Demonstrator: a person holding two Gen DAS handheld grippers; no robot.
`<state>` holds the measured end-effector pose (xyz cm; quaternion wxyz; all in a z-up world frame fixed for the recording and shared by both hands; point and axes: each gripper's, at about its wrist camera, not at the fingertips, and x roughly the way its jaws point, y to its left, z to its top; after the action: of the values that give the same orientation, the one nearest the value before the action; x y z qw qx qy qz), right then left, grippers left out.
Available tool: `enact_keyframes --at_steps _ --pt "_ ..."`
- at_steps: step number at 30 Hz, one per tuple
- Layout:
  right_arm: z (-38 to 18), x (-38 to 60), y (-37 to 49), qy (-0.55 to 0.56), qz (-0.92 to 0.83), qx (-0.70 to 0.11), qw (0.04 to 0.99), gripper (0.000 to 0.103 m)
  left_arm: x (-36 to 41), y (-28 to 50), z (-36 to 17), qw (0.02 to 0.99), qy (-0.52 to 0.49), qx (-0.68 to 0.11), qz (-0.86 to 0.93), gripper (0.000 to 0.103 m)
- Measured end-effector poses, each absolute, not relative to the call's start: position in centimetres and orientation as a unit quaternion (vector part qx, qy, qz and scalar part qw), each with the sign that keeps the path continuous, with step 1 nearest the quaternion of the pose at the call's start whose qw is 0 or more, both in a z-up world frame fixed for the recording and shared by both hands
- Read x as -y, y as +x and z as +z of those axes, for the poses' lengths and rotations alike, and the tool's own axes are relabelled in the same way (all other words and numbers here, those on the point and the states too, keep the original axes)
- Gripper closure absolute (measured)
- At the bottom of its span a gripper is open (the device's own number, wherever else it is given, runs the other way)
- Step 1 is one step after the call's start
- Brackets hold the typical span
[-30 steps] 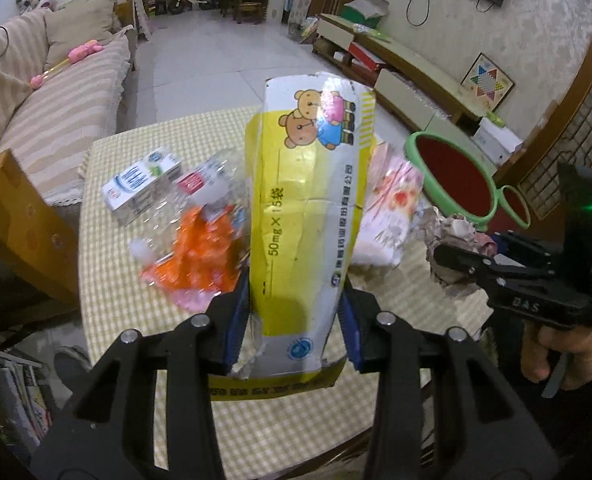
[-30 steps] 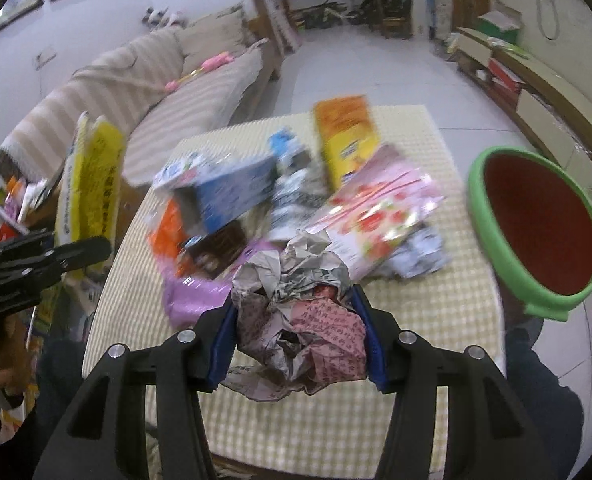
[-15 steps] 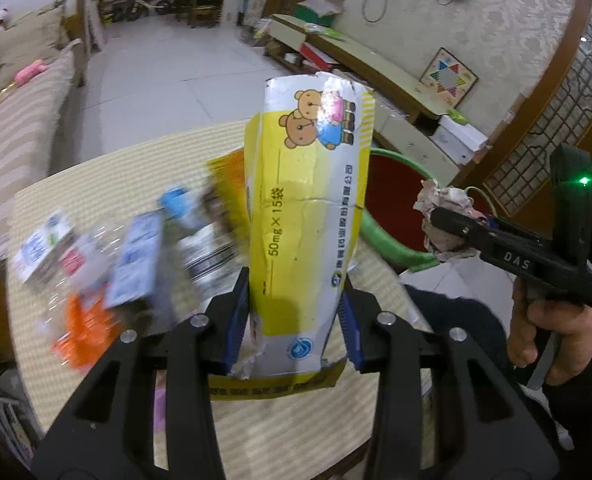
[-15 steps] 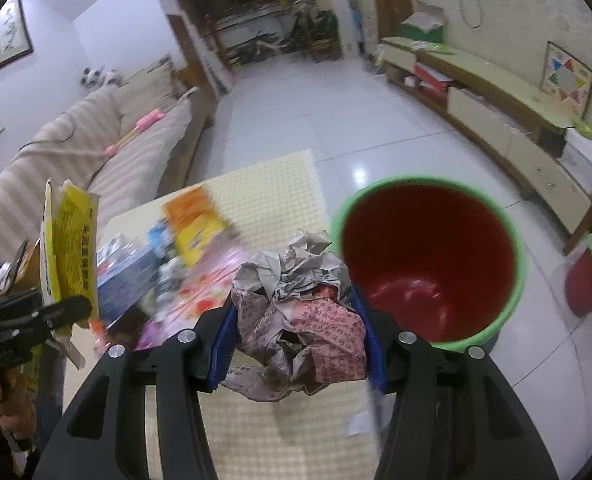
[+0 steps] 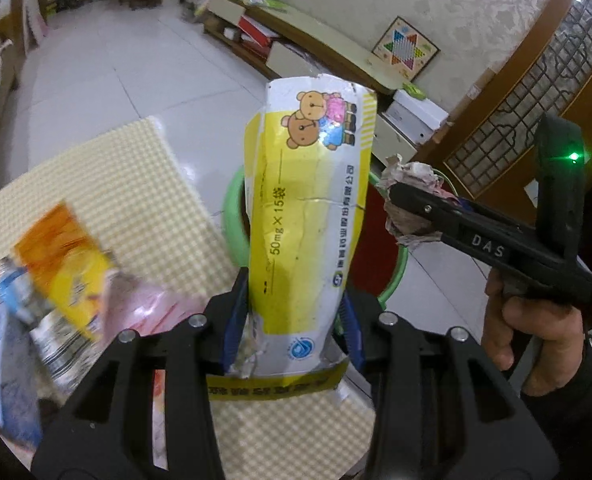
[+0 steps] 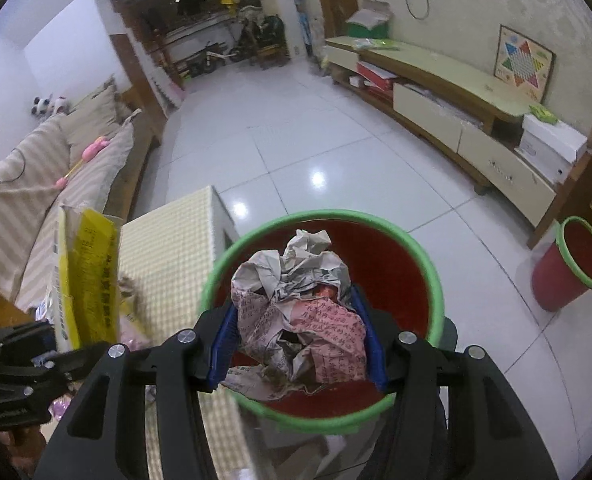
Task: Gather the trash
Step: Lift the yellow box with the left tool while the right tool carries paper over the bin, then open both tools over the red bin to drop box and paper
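Where blur smears table litter (image 5: pixel 56 280), perhaps wrappers, left tongs (image 5: pixel 292 320) clamp yellow packet (image 5: pixel 307 208), right tongs (image 6: pixel 296 336) clamp crumpled newspaper (image 6: pixel 296 308), bin (image 6: pixel 435 276) half hidden.

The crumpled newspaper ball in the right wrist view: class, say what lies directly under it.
Under the crumpled newspaper ball gapes the red bin with its green rim. The ball and right gripper cover much of the bin's floor, so its contents cannot be told.

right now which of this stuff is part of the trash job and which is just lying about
Part of the job:
- crumpled newspaper ball in the right gripper
- yellow bear-print medicine box in the left gripper
- green-rimmed red bin
- wrappers on the table

Just lying about:
- Chinese checkers board
- white box
- pink toy
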<state>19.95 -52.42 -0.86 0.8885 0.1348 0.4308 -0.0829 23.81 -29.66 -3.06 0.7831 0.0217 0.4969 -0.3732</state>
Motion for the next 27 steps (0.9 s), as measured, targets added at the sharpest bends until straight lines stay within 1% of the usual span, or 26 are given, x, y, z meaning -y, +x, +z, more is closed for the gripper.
enact_keyframes --at_steps 8,14,20,23,24,25,26,27 --pt "-3.5 55.9 22.2 0.163 -0.088 -0.458 0.870 0.052 34.9 26.4 -5.3 0.771 0.044 -0.519 -0.365 0.061" --pt "-5.1 56.2 23.1 0.172 -0.090 -0.473 0.859 0.052 38.8 27.4 -7.8 0.759 0.075 -0.542 -0.353 0.059" --pt "-5.9 56.2 23.7 0.162 -0.098 -0.490 0.851 0.051 40.3 28.2 -9.2 0.756 0.100 -0.554 -0.334 0.058" --pt "-5.8 56.1 23.8 0.160 -0.099 -0.493 0.849 0.051 40.8 28.3 -9.4 0.756 0.099 -0.555 -0.332 0.055" --pt "-5.9 56.2 23.9 0.160 -0.099 -0.492 0.850 0.049 40.8 28.3 -9.4 0.760 0.103 -0.551 -0.328 0.048" --pt "-5.9 56.2 23.9 0.160 -0.101 -0.491 0.850 0.046 40.9 28.3 -9.4 0.765 0.106 -0.547 -0.323 0.038" --pt "-5.7 56.2 23.9 0.161 -0.104 -0.488 0.852 0.041 40.8 28.3 -9.2 0.771 0.109 -0.542 -0.317 0.032" --pt "-5.7 56.3 23.9 0.163 -0.105 -0.486 0.852 0.039 40.2 28.2 -8.7 0.777 0.111 -0.534 -0.314 0.023"
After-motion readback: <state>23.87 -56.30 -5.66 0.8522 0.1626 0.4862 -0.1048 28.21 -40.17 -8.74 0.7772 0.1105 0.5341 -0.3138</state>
